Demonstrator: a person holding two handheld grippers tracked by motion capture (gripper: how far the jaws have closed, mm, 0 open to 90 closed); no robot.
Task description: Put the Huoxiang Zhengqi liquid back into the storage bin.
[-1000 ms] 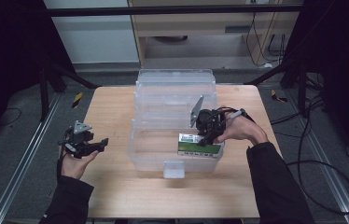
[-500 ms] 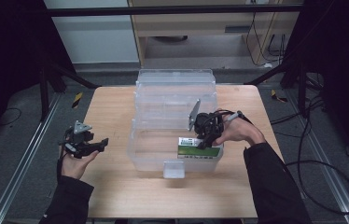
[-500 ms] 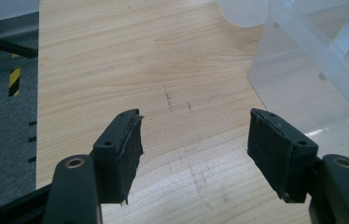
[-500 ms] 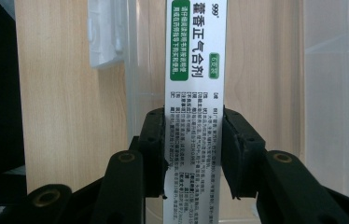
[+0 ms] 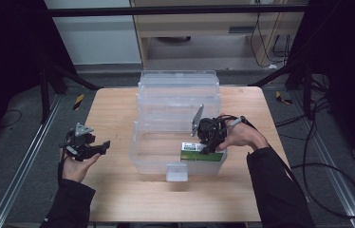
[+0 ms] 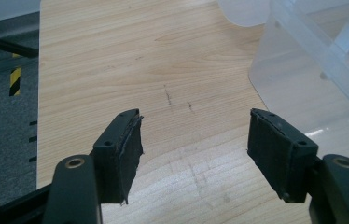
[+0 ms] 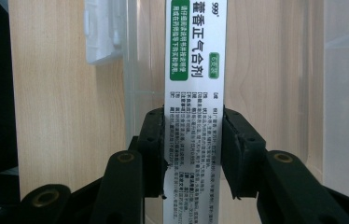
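Note:
A clear plastic storage bin [image 5: 143, 156] stands in the middle of the wooden table [image 5: 118, 190], its lid [image 5: 178, 85] folded back behind it. My right gripper [image 5: 205, 150] reaches into the bin's near right corner, shut on a green and white medicine box [image 5: 192, 149]. In the right gripper view both pads press the sides of the medicine box [image 7: 193, 93], which runs away from the jaws over the bin floor. My left gripper [image 5: 100, 145] hovers over the table's left part, open and empty; its fingers [image 6: 126, 144] stand wide apart above bare wood.
The bin's white latch [image 5: 177, 172] sticks out at its front wall and appears as a white latch [image 7: 102, 32] beyond the clear wall. The bin's rounded corner [image 6: 303, 70] lies right of the left gripper. Dark floor and metal rails flank the table.
My right gripper has sunk a little lower into the bin with the medicine box. The left gripper has stayed where it was.

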